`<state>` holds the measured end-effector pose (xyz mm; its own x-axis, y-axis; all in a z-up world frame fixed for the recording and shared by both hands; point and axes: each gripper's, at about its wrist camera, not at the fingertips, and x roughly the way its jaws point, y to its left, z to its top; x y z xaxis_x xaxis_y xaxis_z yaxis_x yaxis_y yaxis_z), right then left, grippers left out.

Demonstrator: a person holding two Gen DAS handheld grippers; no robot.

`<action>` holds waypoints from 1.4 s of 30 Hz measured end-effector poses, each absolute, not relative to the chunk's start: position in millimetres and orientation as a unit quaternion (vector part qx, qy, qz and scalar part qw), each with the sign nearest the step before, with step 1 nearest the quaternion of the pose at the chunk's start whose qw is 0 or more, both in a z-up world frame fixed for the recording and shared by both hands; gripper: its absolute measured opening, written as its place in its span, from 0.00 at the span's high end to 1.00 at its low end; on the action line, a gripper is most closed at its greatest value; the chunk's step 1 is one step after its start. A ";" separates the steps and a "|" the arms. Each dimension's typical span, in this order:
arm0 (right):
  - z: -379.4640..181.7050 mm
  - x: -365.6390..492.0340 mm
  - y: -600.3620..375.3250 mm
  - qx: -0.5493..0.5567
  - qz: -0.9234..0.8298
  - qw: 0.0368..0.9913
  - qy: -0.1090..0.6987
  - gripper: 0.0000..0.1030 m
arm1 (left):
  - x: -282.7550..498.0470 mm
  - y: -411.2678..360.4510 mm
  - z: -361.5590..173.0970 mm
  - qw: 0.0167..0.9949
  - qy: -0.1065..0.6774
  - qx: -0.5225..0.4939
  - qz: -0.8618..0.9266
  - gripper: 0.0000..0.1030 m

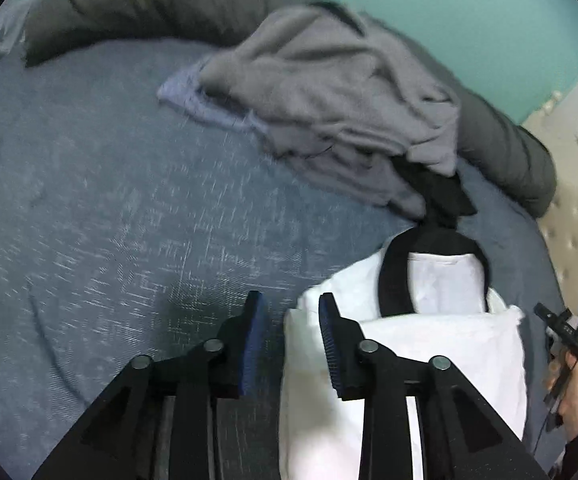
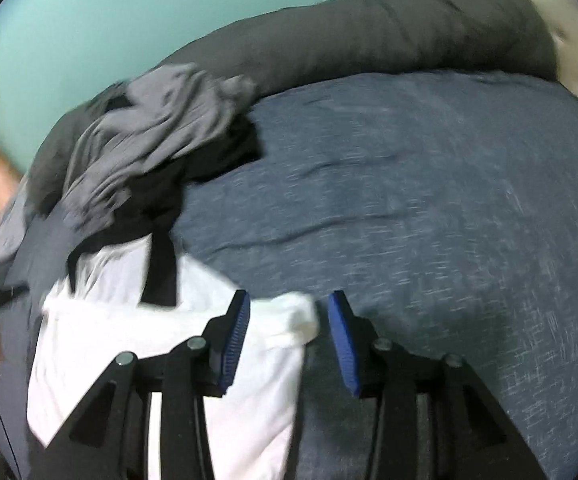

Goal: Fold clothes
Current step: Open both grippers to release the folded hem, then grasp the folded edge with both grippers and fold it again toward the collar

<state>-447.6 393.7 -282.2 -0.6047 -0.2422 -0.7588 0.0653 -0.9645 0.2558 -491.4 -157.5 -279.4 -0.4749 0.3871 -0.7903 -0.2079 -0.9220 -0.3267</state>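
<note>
Nearest the bed's front edge lies 1 white cotton garment w/ a black neckband (image 1: 441, 344), partly folded, its lower part doubled up over the body, flat on the blue-grey woven bedspread (image 1: 109, 200). Left gripper (image 1: 291, 344) sits at the garment's left edge: jaws part-open, blue pads apart, one pad over white cloth, the other over bedspread; nothing pinched. Right gripper (image 2: 289, 340) is at the garment's right corner: jaws also part-open, a bunched white corner shows between the pads, but no pad presses on it, so no hold.

Step, as I read it: a fold just laid down & let go, roughly mid-way thru this item. Next move prob. calls for re-gripping both side edges & bringing them across, keeping layers aligned; loose corner on the right may need smoothing first.

Further back, toward the far edge: 1 heap of unfolded clothes (image 1: 329, 108), grey on top, some black & pale blue beneath; exact no. of pieces can't tell. Behind it, 1 long dark grey quilted bolster (image 2: 389, 40) along the far edge.
</note>
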 end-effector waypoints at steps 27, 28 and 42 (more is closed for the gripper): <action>-333.2 -509.7 338.7 0.492 -0.867 0.063 0.050 0.61 | -514.4 -94.8 -328.9 0.181 0.028 -0.502 0.845 0.69; -330.3 -514.3 339.7 0.487 -0.870 0.056 0.053 0.61 | -519.9 -93.8 -325.8 0.177 0.024 -0.498 0.849 0.69; -323.5 -498.0 394.9 0.458 -0.886 0.062 -0.035 0.62 | -514.0 -138.3 -308.9 0.178 -0.006 -0.461 0.869 0.69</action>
